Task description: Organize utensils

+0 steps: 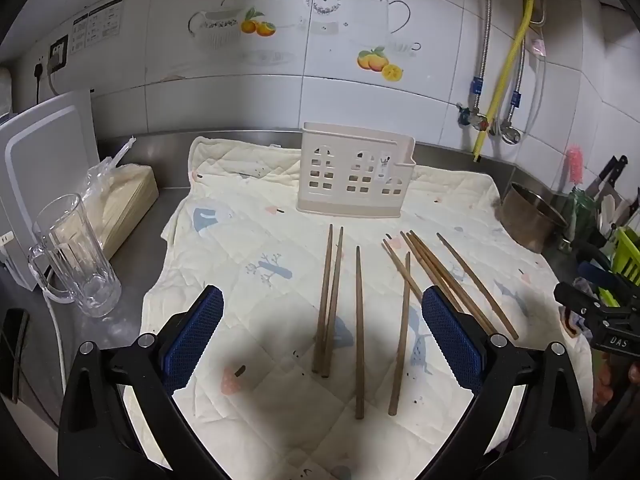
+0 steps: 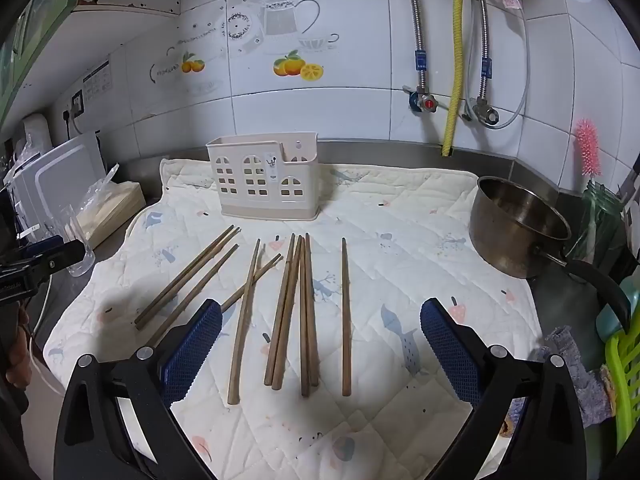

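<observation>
Hovering above the quilted cloth on the bench, the left tool and right tool both stand spread wide, pinching nothing. Wooden chopsticks lie loose on the cloth, in front of the cream holder, which stands upright near the tiled wall.

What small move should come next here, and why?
Probably lower the right gripper onto the lone brown wooden chopstick lying apart at the right of the row. Both grippers hover open and hold nothing, all the chopsticks lie on the quilted cloth, and the cream plastic utensil holder looks empty. The isolated stick seems easiest to pinch cleanly.
</observation>
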{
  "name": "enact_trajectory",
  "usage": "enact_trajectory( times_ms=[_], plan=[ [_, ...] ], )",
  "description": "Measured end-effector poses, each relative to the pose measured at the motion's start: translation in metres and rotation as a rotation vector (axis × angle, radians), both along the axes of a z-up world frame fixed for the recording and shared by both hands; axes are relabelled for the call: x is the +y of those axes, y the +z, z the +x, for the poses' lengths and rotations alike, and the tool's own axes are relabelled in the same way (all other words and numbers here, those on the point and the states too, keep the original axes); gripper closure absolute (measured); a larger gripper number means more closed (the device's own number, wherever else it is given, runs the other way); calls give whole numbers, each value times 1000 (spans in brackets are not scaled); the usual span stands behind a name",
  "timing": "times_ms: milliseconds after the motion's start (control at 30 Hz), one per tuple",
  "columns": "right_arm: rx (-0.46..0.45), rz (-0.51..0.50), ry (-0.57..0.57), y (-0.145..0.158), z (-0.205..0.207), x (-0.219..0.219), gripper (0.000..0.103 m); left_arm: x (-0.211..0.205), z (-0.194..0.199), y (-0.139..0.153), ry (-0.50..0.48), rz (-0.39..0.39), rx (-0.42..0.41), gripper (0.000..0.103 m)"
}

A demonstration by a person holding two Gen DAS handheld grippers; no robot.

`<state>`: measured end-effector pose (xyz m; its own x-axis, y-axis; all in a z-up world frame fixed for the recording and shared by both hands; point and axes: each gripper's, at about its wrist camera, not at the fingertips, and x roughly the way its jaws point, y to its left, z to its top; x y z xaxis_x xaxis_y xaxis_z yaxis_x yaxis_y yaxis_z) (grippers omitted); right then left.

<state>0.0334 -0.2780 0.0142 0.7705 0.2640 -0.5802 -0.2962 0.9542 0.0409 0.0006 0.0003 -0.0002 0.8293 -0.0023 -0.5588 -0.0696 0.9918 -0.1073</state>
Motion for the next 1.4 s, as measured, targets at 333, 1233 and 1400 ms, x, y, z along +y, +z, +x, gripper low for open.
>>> enact_trajectory(
  times_ms=[333,1233,1400],
  plan=[
    [0,-3,-1,-1,0,0,7,-2,-4,0,-12,2,-15,5],
    [-4,-8,-2,1,-2,-2,7,-5,-7,2,-25,-14,-31,5],
    [-6,-3,-2,2,-1,-3,7,-5,-7,2,-26,-12,-33,5]
  ],
)
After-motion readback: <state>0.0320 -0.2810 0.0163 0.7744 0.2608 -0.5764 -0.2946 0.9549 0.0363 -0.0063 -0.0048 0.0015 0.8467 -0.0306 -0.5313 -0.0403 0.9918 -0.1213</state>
